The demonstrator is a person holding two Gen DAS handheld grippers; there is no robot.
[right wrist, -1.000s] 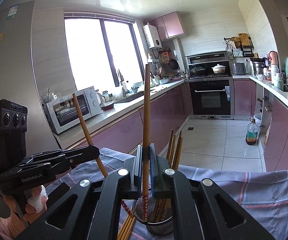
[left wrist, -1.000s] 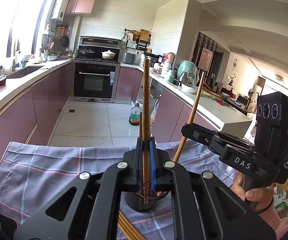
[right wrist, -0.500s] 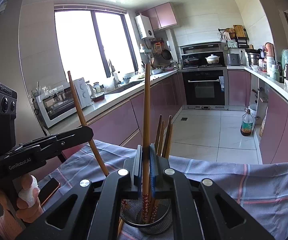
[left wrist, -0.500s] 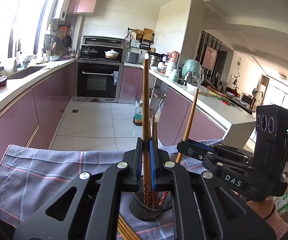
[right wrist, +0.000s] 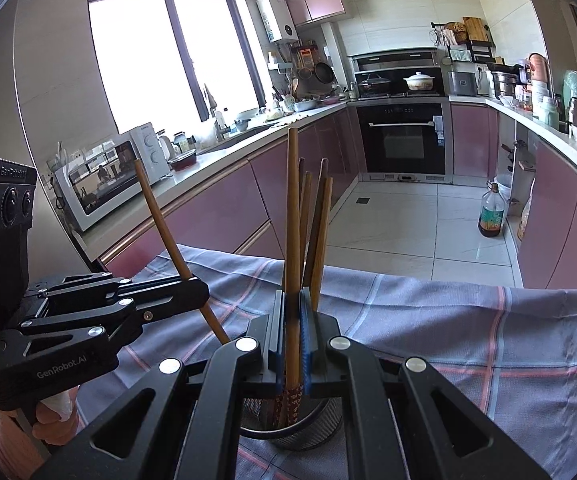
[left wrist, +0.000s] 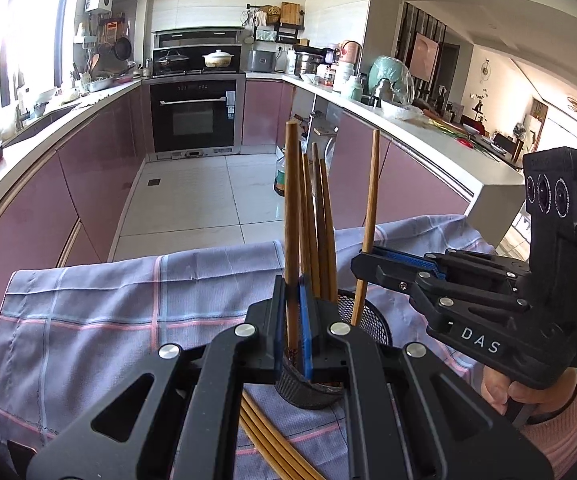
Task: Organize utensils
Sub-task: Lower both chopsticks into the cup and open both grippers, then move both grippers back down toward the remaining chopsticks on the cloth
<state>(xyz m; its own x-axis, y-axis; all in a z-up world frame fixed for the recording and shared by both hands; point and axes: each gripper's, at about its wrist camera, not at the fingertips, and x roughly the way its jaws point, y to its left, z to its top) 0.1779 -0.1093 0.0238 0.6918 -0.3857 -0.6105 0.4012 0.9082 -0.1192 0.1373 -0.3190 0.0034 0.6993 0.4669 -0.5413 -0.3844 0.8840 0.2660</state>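
In the left wrist view, the left gripper (left wrist: 293, 320) is clamped on a long brown wooden chopstick (left wrist: 291, 216) that stands almost upright, with its lower end already inside the round black wire-mesh holder (left wrist: 368, 318) directly below the jaws. So, in my judgement, the coming move depends on this vertical line: the stick only needs to be let go to drop straight down. The holder stands on the grey-blue checked cloth (left wrist: 108, 300) and already contains several brown chopsticks (left wrist: 320, 224) that lean a little. More loose chopsticks (left wrist: 272, 448) lie flat on the cloth just in front of the holder. At the right side, the right gripper (left wrist: 362, 266) grips a second thin chopstick (left wrist: 370, 208), and its tip also points into the holder. In the right wrist view, the right gripper (right wrist: 293, 332) is closed on its own upright chopstick (right wrist: 292, 208), whose patterned red end reaches into the same mesh holder (right wrist: 308, 428). The left gripper (right wrist: 196, 292) holds its stick tilted toward the holder. Both hands seem equally near.
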